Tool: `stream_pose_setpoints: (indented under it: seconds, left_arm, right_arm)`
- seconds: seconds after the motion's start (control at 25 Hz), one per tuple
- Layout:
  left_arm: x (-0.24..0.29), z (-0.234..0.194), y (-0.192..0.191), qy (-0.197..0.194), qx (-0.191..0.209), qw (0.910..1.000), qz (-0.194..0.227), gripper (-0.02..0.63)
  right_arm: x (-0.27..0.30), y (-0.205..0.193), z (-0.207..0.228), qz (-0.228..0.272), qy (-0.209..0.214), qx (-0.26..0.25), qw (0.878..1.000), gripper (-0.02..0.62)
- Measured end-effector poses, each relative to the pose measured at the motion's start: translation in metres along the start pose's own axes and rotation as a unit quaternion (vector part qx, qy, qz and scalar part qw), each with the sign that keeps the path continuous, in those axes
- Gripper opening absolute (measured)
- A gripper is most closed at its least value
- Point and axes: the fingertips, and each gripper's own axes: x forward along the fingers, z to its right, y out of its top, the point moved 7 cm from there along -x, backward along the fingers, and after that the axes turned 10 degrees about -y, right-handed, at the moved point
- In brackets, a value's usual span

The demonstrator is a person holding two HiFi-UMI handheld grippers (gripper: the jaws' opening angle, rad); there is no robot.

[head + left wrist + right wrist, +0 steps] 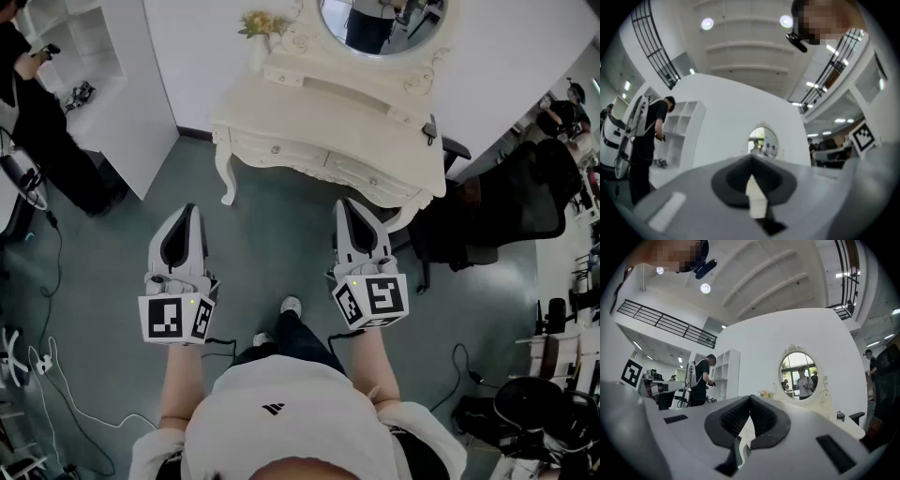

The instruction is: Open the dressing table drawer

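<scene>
The cream dressing table [309, 112] stands ahead of me against the white wall, with an oval mirror [380, 23] on top. Its two drawers are closed; the left drawer [275, 148] and the right drawer [373, 180] each carry a small knob. My left gripper [190, 208] is held over the grey floor short of the table, shut and empty. My right gripper [345, 202] is level with it, its tip close below the right drawer, also shut with nothing in it. The mirror [799, 376] shows above the closed tips [750, 397] in the right gripper view.
A vase of flowers [260, 37] stands on the table's left end. A black office chair [506, 216] sits just right of the table. A person in black [37, 112] stands by a white shelf unit [94, 56] at the left. Cables [56, 375] lie on the floor.
</scene>
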Motion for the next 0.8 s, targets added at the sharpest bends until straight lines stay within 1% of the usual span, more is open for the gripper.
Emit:
stream_pose_setpoints:
  seconds: [0.4, 0.6, 0.8]
  left_arm:
    - [0.003, -0.005, -0.002, 0.005, -0.008, 1.0000, 0.004, 0.009]
    - [0.020, -0.005, -0.007, 0.005, -0.008, 0.9999, 0.005, 0.009]
    - [0.048, -0.007, -0.014, 0.003, -0.006, 1.0000, 0.000, 0.009]
  right_arm:
    - [0.007, 0.000, -0.002, 0.000, 0.006, -0.006, 1.000, 0.002]
    - [0.021, -0.001, 0.007, 0.005, 0.007, -0.005, 1.000, 0.002]
    - [0.047, -0.005, 0.023, 0.003, 0.010, -0.008, 1.000, 0.002]
